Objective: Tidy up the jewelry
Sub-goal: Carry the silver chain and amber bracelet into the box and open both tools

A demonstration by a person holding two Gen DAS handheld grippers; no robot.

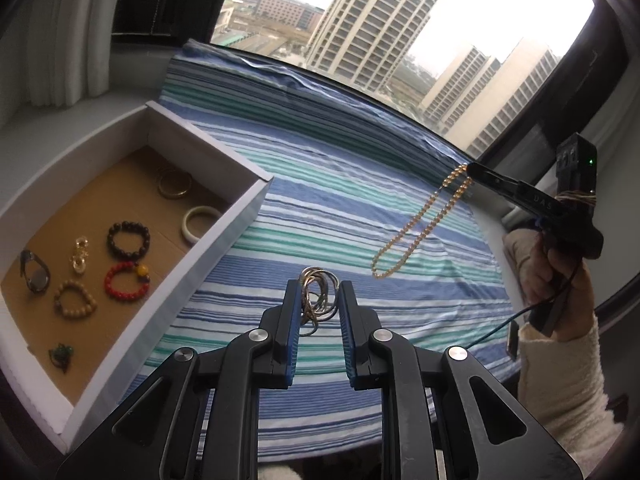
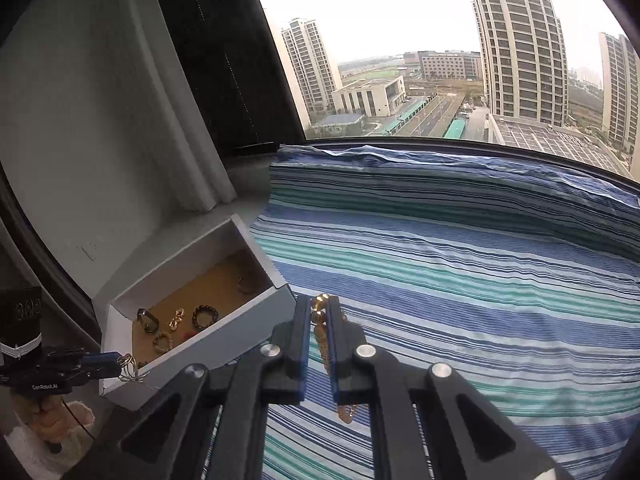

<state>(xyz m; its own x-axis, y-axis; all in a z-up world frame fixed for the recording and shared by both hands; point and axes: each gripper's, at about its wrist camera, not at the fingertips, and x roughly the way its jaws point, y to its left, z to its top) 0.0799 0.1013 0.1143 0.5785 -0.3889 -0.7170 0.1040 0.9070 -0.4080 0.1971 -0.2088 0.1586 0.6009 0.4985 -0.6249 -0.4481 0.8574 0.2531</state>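
Jewelry hangs from both claws above the striped cloth (image 1: pixel 320 184): the left claw (image 1: pixel 318 300) pinches thin wire bangles (image 1: pixel 316 300), the right claw (image 2: pixel 320 312) a gold bead necklace (image 1: pixel 416 228), beside the white box (image 1: pixel 224 236).

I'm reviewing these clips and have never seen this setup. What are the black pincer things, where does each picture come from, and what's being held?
A person holds two hand-held grippers, each carrying its own camera looking along its fingers. The left gripper is shut on a bunch of thin metal bangles. The right gripper is shut on a gold bead necklace, which dangles above the striped cloth. Beside the cloth sits a white box already holding bracelets, including a red bead bracelet and a dark bead bracelet.
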